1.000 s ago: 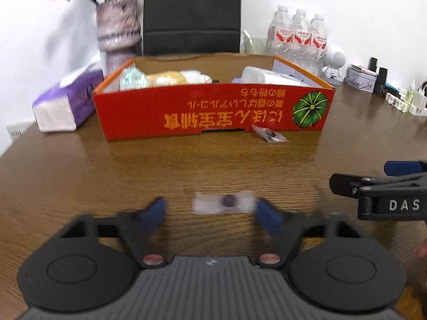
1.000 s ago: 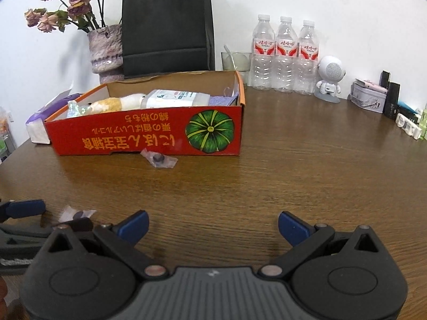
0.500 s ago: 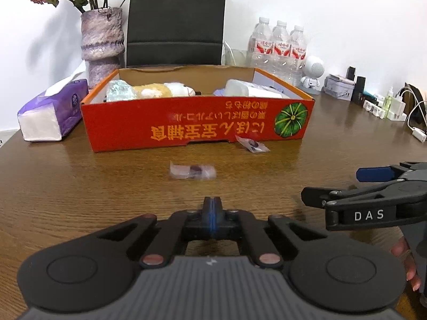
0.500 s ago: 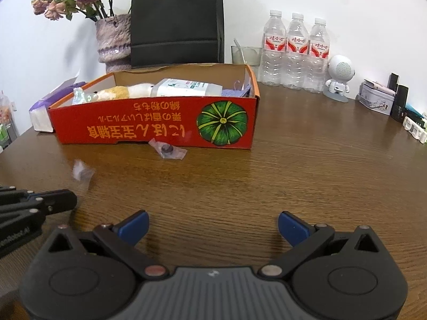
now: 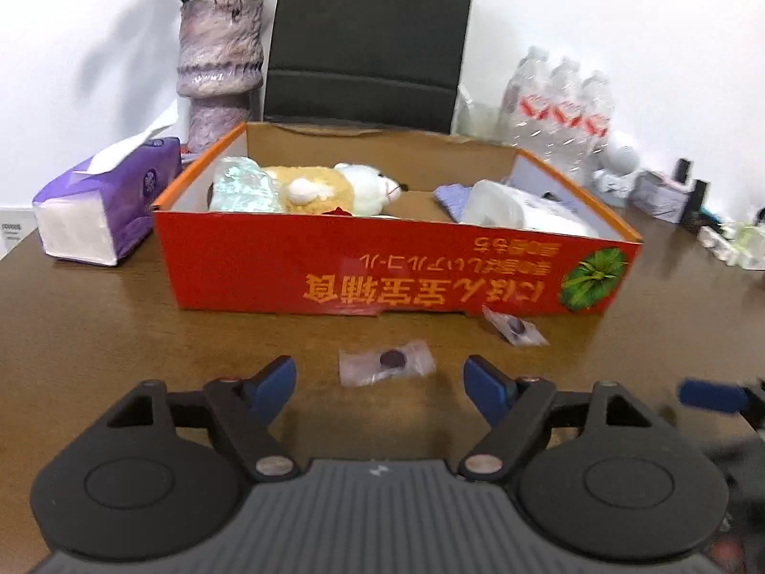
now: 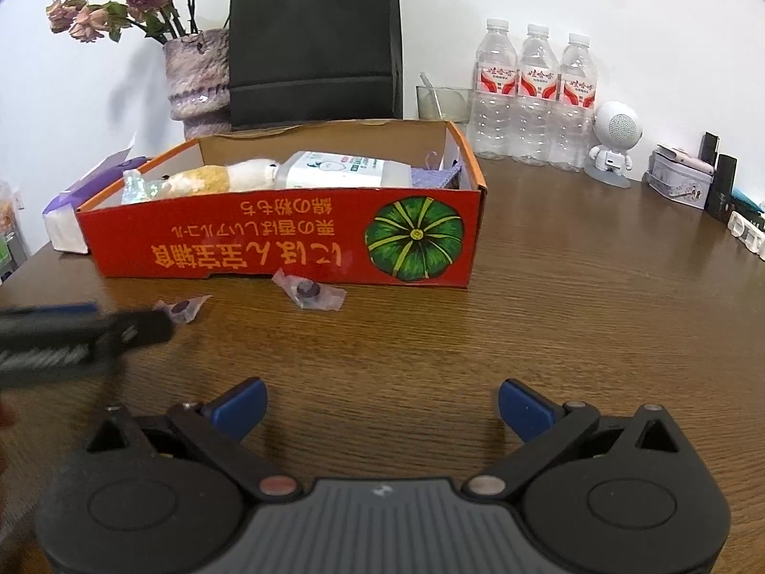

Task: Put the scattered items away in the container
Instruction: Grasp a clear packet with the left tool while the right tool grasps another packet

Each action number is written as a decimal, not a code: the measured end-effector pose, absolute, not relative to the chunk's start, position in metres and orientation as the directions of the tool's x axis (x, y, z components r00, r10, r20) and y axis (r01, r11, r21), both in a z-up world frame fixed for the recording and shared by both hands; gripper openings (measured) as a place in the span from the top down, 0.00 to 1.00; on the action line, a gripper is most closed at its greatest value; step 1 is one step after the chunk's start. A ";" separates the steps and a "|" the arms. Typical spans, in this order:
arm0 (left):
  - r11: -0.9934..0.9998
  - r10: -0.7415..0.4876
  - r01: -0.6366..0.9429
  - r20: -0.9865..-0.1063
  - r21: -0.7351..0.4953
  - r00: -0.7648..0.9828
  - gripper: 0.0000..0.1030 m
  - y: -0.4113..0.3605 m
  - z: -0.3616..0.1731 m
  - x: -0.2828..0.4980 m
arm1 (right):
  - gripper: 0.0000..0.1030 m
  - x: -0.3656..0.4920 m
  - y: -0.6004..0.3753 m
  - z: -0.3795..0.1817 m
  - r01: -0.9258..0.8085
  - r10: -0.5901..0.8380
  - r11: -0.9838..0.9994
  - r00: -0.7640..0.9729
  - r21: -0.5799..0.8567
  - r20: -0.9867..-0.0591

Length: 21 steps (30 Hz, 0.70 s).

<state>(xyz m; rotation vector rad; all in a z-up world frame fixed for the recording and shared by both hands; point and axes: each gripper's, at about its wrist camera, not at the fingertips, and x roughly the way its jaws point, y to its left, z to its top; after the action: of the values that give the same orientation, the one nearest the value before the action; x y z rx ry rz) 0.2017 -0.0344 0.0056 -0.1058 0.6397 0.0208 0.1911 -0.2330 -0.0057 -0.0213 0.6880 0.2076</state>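
A red cardboard box [image 5: 382, 263] [image 6: 287, 239] stands mid-table and holds a plush toy [image 5: 325, 189], a wipes pack [image 6: 344, 170] and other things. One small clear packet with a dark disc [image 5: 387, 361] [image 6: 184, 308] lies on the wood just ahead of my left gripper [image 5: 380, 385], whose jaws are opening and touch nothing. A second such packet [image 5: 514, 330] [image 6: 311, 291] lies against the box front. My right gripper [image 6: 382, 406] stands open over bare wood. The left gripper [image 6: 114, 327] shows blurred at the left of the right wrist view.
A purple tissue pack [image 5: 105, 205] and a vase of dried flowers [image 5: 220, 71] stand left of the box, with a black paper bag [image 5: 368, 38] behind it. Water bottles [image 6: 535, 95], a glass [image 6: 442, 103], a white robot figure [image 6: 614, 143] and small cosmetics [image 6: 683, 182] line the back right.
The left gripper shut without the packet, then opened again as it moved toward the box. The packet now lies nearer the box. The right gripper has stayed put.
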 end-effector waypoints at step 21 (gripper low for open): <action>0.990 -0.103 0.030 -0.550 -0.139 0.829 0.94 -0.013 0.006 0.205 | 0.00 0.210 -0.222 -0.007 -0.179 0.178 0.982 0.770 0.061 -0.613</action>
<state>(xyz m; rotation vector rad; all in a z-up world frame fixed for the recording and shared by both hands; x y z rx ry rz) 0.2045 -0.0134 0.0062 -0.1261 0.5904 -0.0708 0.2097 -0.2221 -0.0067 -0.0013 0.6650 0.1936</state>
